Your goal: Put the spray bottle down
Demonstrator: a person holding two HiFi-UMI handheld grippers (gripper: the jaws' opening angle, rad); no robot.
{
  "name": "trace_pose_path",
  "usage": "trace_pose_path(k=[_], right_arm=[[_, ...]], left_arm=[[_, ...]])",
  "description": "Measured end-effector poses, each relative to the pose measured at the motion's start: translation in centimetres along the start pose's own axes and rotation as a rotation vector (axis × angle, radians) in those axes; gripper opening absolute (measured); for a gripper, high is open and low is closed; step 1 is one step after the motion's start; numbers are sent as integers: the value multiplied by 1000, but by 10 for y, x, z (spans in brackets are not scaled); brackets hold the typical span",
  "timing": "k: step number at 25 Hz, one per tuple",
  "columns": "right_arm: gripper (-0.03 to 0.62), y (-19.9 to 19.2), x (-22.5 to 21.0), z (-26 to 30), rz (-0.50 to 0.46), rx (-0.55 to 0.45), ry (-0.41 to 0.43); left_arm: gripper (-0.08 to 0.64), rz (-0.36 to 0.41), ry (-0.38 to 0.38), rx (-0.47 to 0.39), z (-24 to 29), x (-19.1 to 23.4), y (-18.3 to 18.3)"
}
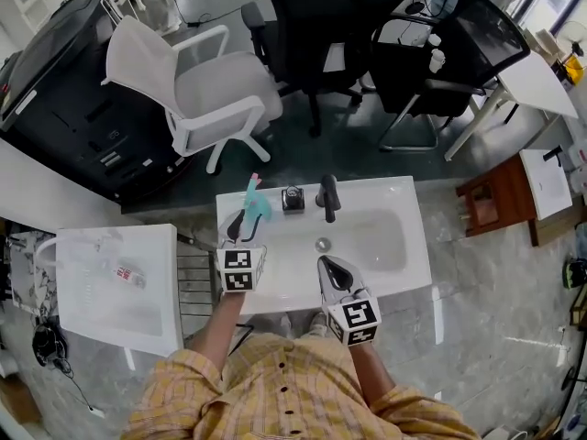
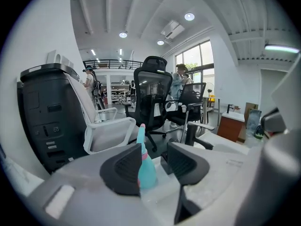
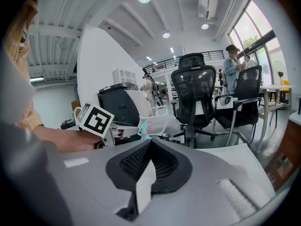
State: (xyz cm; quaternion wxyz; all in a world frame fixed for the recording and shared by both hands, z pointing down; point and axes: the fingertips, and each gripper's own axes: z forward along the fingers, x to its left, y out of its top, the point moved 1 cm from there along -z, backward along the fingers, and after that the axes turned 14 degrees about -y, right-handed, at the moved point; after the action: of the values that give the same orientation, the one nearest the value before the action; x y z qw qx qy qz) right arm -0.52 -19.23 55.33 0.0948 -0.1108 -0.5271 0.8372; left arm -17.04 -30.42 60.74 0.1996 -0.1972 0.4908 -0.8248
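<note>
The teal spray bottle (image 1: 257, 202) with a pink collar stands upright on the back left ledge of the white sink (image 1: 415, 246). My left gripper (image 1: 242, 222) hangs just in front of it and is open. In the left gripper view the bottle (image 2: 146, 167) shows in the gap between the two dark pads (image 2: 123, 169), close to the left one and clear of the right one. My right gripper (image 1: 327, 264) hovers over the basin's front, jaws shut with nothing in them (image 3: 150, 147). From the right gripper view the bottle (image 3: 144, 128) is small and far.
A black faucet (image 1: 327, 197) and a small chrome fitting (image 1: 293, 198) stand on the back ledge right of the bottle. A white side table (image 1: 115, 287) is at the left. Beyond the sink stand a white chair (image 1: 206, 90), black chairs (image 1: 335, 26) and a wooden cabinet (image 1: 491, 200).
</note>
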Motion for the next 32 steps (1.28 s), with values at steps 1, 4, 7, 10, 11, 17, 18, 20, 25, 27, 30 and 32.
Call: trace_pose_path(k=[1,4,7,10,11,17,18,20,25,27,30,32], right_arm=[[-2,1,0,-3,-3,-5,4],[-2,5,1,-8,-7,-18,17],[-2,11,0,-10,-4,-35,25],[-2,15,-1,-13,4,-50,23],[-2,16,0,-15,4,-55,23],[-2,22,-7,-17,28,-74,18],[-2,23,-8,-18,37,-74,17],[-2,24,-9,-19,44,-77,11],[-2,29,-13,-25,50,-96,-2],[-2,31,-15,-27,52,-103,-5],[-2,33,-16,-30,55,-112,-4],[-3,33,-16,-33,56,-119,-3]], left_arm=[[176,-5,-1,-5,-5,-4,1],[139,-14,5,-21,-17,-15,2],[118,-22,3,-43,-27,-30,5],[87,-35,-5,-58,-39,-45,8],[61,-38,-5,-64,-43,-49,9],[0,-35,-7,-108,-58,-74,20],[0,-33,-10,-111,-61,-78,22],[0,-34,-14,-118,-67,-84,23],[0,-31,-18,-140,-81,-92,28],[0,-28,-22,-148,-86,-96,30],[0,-18,-27,-156,-90,-101,32],[0,0,-26,-162,-93,-104,34]])
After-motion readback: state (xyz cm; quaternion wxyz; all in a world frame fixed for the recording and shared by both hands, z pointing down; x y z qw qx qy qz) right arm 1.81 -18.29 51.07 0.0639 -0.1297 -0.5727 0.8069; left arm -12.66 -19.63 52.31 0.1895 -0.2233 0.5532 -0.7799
